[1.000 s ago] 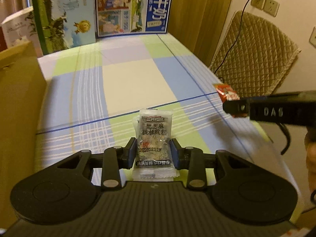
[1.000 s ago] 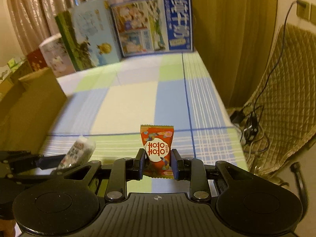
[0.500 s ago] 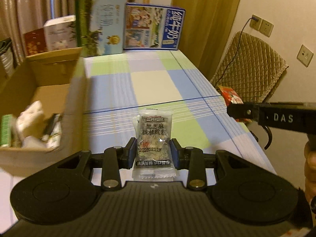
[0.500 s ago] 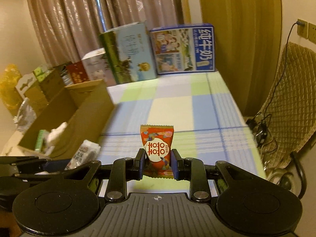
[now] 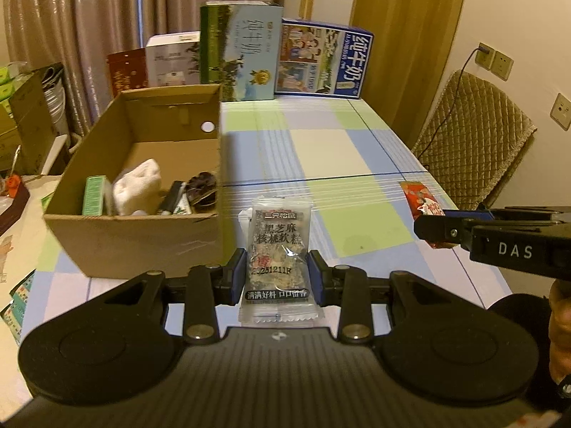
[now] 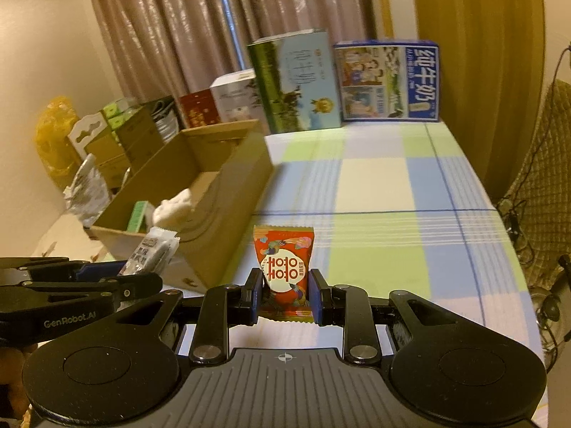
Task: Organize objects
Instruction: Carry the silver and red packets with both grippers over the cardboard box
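Two tongs each pinched one snack: the left gripper (image 5: pixel 277 277) clamped a clear packet (image 5: pixel 279 263) dated "20251211", the right gripper (image 6: pixel 284 295) a red candy (image 6: pixel 284 268). "DAS" marked the right tong's side, "GenRobot.AI" the left's. Beyond-left, the cardboard box (image 5: pixel 142 239), half-hidden a second earlier, showed whole; farther off stood milk cartons (image 5: pixel 323 60).

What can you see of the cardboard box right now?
The cardboard box is plain brown, open-topped, with a round hole in its far wall. It sits on the checked tablecloth at the table's left side, ahead of the left gripper. Inside lie a green packet, a white bundle and some dark items, too small to identify.
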Tool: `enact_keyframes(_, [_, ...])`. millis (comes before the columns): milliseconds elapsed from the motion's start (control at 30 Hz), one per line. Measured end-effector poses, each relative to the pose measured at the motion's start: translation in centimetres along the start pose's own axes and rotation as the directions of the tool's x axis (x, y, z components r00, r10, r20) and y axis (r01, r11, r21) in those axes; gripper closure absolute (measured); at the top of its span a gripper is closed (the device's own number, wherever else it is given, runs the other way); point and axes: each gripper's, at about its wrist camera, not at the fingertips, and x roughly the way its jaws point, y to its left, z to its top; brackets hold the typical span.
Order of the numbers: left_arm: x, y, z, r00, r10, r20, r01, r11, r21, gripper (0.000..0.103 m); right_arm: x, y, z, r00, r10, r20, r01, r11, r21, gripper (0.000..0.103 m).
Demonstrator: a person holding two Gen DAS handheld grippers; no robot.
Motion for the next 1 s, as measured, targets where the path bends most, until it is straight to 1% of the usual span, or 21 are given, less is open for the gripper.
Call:
enact_keyframes(533, [-2.5, 4.4, -1.2, 0.998, 0.054, 0.021, -0.052, 0.996, -0.067, 0.072, 1.2, 4.8, -0.6, 0.998, 0.052, -0.020, -0.053, 0.996, -0.071, 0.079])
enact_keyframes(1000, [-3.6, 7.1, -1.2, 0.996, 0.089, 0.029, -0.086, 0.991, -0.106, 0.072, 2.5, 7.4, -0.5, 0.996, 0.086, -0.037, -0.089, 0.990, -0.108, 0.079])
